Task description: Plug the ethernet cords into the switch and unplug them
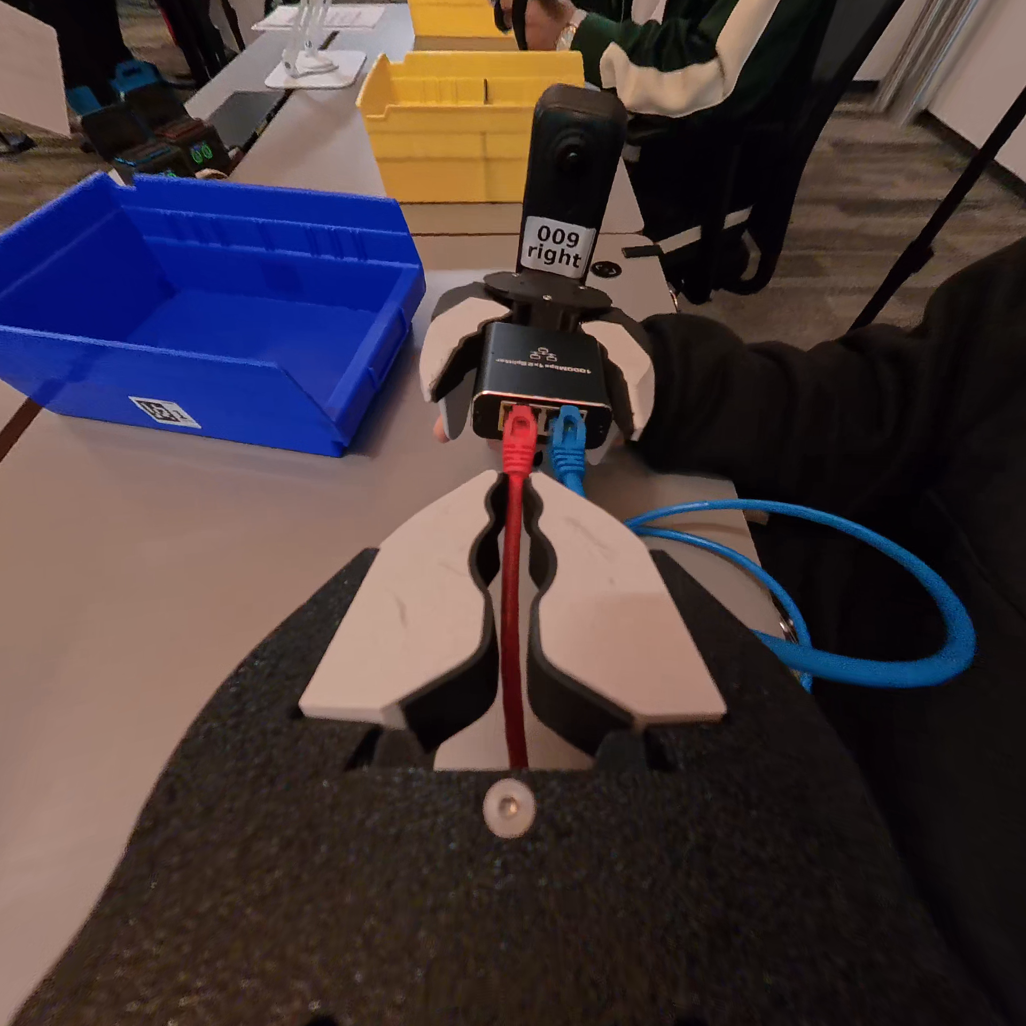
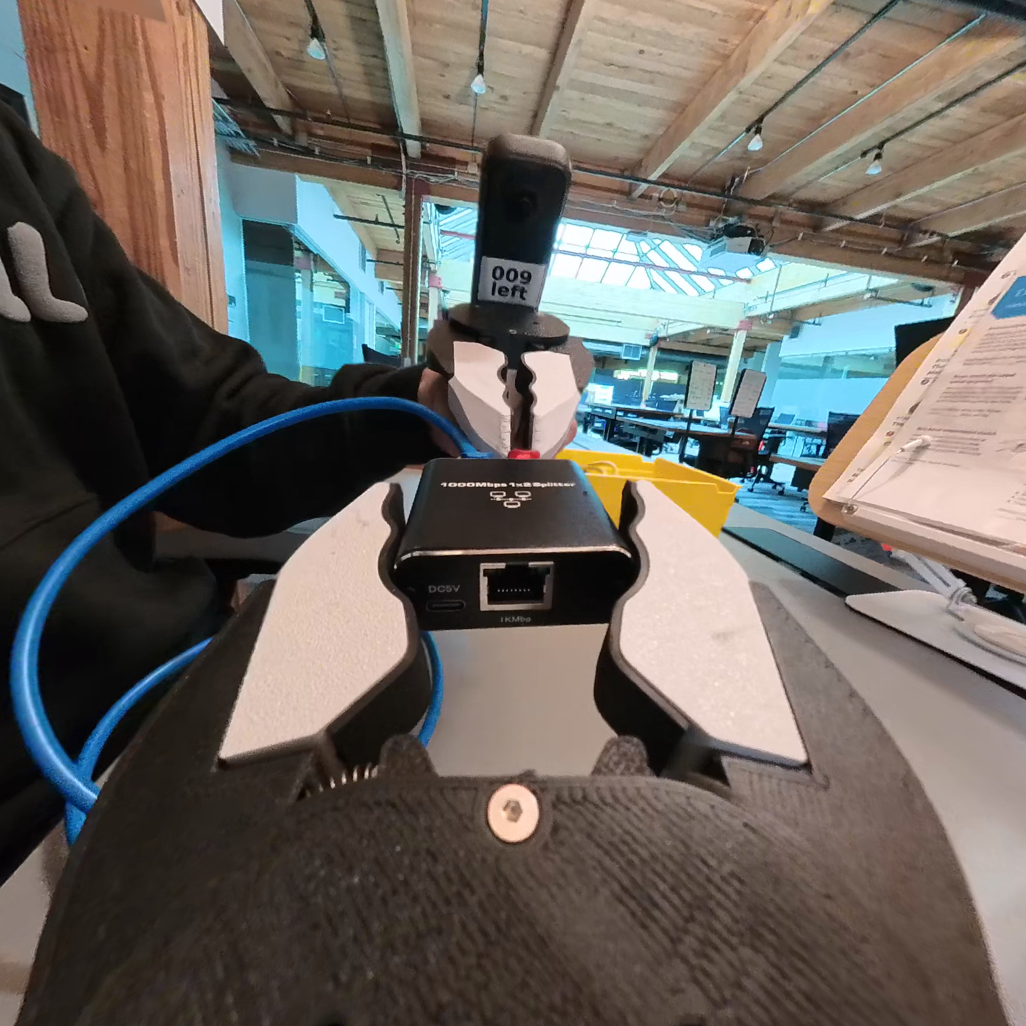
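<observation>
Left wrist view is showing the left gripper (image 1: 513,488), its jaws closing on the red cord (image 1: 513,610) just behind its plug. Two cords, this one and the blue cord (image 1: 888,655), are sitting in the switch (image 1: 541,369), which the right gripper (image 2: 513,494) is clamping by its sides near the surface's (image 1: 166,555) far edge. The blue cord is looping off the right edge, its far end hidden. One blue bin (image 1: 194,311) is standing at the left, open surface lying between. Two yellow bins (image 1: 444,122) are sitting beyond, the farther one cut off.
</observation>
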